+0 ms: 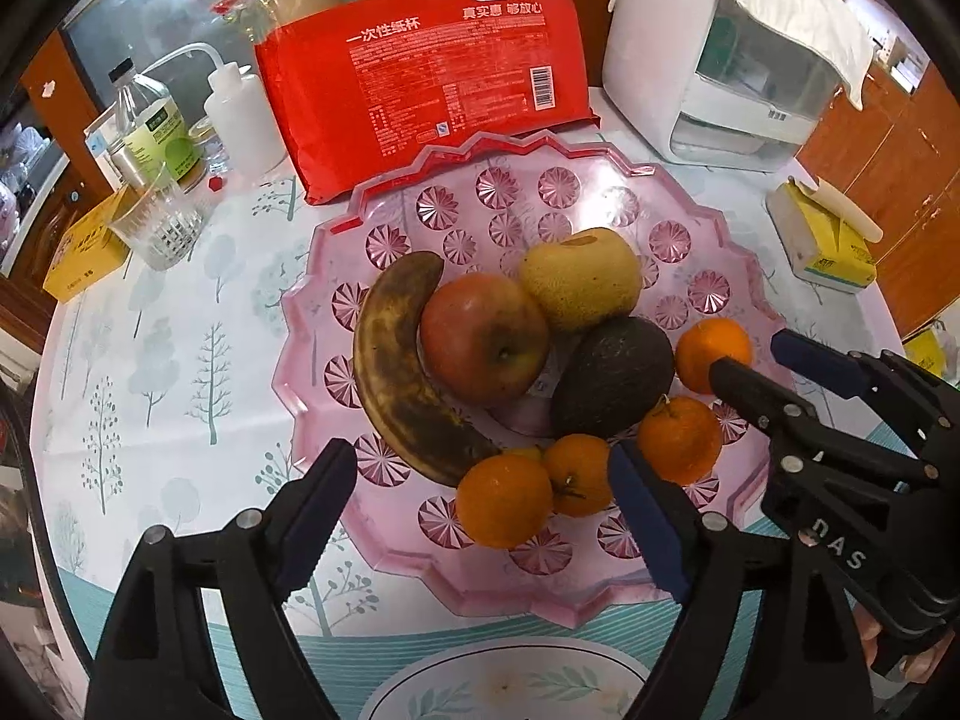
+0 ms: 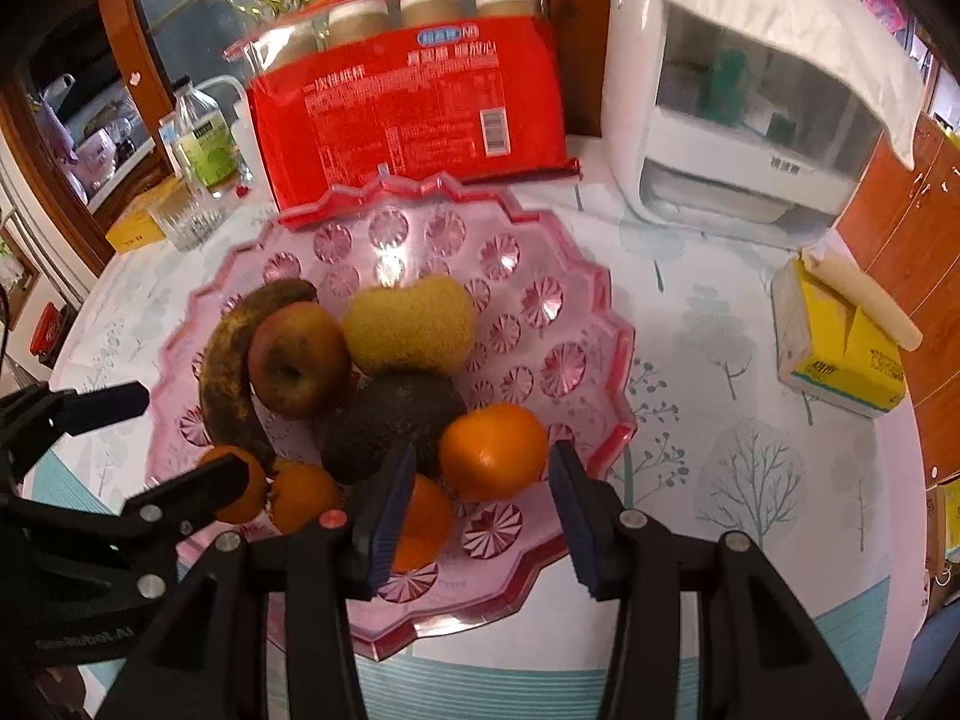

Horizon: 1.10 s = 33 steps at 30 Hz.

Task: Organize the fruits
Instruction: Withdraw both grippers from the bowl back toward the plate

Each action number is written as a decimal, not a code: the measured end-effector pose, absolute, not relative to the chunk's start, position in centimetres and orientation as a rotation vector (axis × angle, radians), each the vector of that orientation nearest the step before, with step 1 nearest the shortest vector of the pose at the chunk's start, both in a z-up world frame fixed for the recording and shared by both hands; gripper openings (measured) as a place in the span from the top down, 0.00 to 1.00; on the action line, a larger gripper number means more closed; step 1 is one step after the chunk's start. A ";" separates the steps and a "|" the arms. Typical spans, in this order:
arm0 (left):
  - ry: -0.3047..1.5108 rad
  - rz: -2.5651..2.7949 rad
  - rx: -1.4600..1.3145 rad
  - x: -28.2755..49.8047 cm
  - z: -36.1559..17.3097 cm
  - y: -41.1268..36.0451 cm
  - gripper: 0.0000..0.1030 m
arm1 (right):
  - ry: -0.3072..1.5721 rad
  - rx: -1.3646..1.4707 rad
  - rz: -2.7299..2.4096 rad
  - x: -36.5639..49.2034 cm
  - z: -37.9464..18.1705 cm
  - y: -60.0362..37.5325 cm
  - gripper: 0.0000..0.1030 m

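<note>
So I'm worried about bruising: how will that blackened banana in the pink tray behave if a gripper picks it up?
The banana is mostly dark brown, so it is probably soft and may squash or split under the pads. Its curve wraps the apple, so lifting could nudge that. Being long, it may sag or swing if held near one end.

Home dining room. Round table (image 1: 180, 372) with a tree-print cloth, pink fruit tray (image 1: 708, 252), red pack of paper cups (image 1: 420, 90), white countertop appliance (image 1: 660, 60) under a cloth, tissue box (image 1: 822, 246), drinking glass (image 1: 159, 228), bottles (image 1: 156, 132). Wooden cabinets (image 1: 900, 180) and a glass-front cupboard (image 2: 78, 120) behind.
</note>
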<state>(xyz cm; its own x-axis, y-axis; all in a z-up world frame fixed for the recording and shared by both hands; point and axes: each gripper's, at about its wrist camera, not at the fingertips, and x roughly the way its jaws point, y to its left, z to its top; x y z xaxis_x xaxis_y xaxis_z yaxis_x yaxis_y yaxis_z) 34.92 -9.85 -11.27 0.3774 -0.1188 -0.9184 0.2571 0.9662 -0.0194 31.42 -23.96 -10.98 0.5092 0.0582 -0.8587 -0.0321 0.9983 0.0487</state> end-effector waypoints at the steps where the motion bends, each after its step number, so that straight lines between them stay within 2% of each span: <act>1: 1.160 -0.241 0.130 34.9 -11.2 -9.8 0.18 | 1.026 0.030 0.056 31.3 -10.7 -23.9 0.53; 18: 1.111 -0.233 0.103 32.5 -7.8 -7.9 0.18 | 0.982 0.007 0.068 28.8 -8.0 -22.5 0.52; 33: 1.007 -0.264 0.105 27.0 -1.7 -6.2 0.18 | 0.927 0.001 0.026 23.0 -2.6 -21.5 0.52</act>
<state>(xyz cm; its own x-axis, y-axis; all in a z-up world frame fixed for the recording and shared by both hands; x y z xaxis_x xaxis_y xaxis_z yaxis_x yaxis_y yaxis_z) 27.03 -6.24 -1.66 0.5056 -0.1699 -0.8459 0.2662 0.9633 -0.0343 23.00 -21.49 -2.61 0.6003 0.0231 -0.7995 -0.0220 0.9997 0.0123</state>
